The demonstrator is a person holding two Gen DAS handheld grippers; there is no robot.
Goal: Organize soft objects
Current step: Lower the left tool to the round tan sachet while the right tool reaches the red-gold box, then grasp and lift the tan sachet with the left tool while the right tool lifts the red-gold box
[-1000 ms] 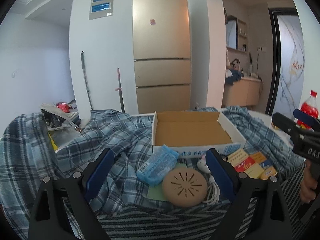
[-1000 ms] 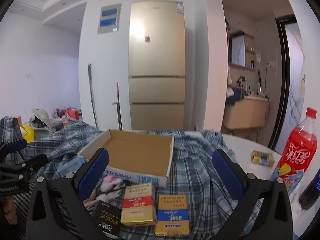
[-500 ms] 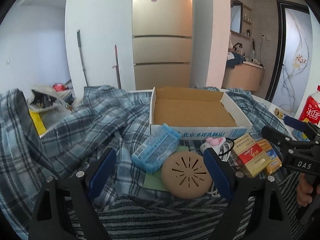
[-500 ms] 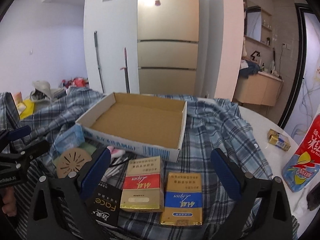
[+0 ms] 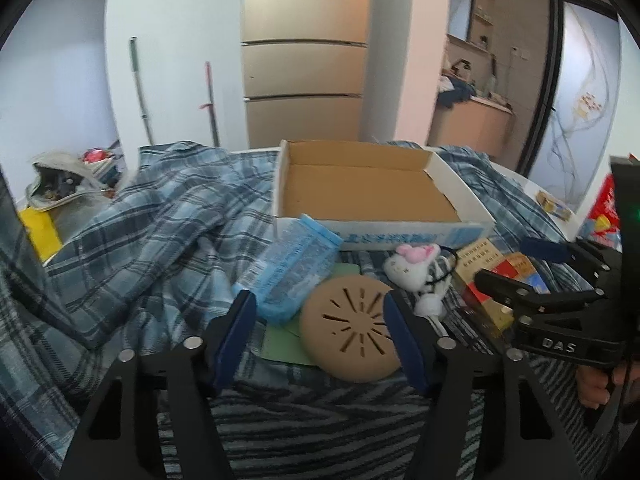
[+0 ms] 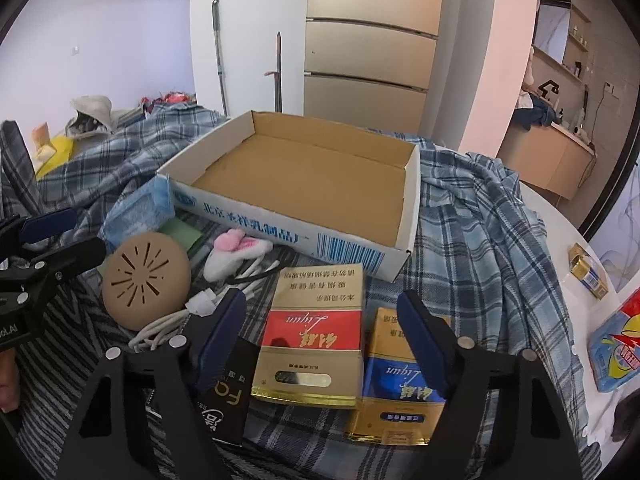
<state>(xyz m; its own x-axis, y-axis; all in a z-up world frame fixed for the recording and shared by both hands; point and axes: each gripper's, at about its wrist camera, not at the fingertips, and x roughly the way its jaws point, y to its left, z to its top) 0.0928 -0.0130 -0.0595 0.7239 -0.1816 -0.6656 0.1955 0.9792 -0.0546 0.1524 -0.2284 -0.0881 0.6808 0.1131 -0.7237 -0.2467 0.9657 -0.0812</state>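
Note:
An empty cardboard box [image 5: 360, 196] [image 6: 320, 184] stands on plaid cloth. In front of it lie a tan round slotted disc [image 5: 350, 338] [image 6: 146, 280], a blue mesh packet [image 5: 294, 272] [image 6: 136, 212], a white and pink plush toy [image 5: 414, 266] [image 6: 236, 250] and white cables [image 6: 168, 328]. My left gripper [image 5: 320, 320] is open, low over the disc. My right gripper [image 6: 322, 320] is open, over the red and gold carton [image 6: 316, 332]; it also shows in the left wrist view [image 5: 516, 264].
A blue and gold carton [image 6: 400, 372] and a black Face box [image 6: 228, 400] lie by the red one. A small gold pack [image 6: 588, 276] and a red bottle label [image 6: 618, 344] are on the white table at right. A fridge [image 5: 306, 52] stands behind.
Both grippers have moved down and forward toward the objects; their jaws have narrowed but stay open. The left one now frames the tan disc, the right one the red and gold carton.

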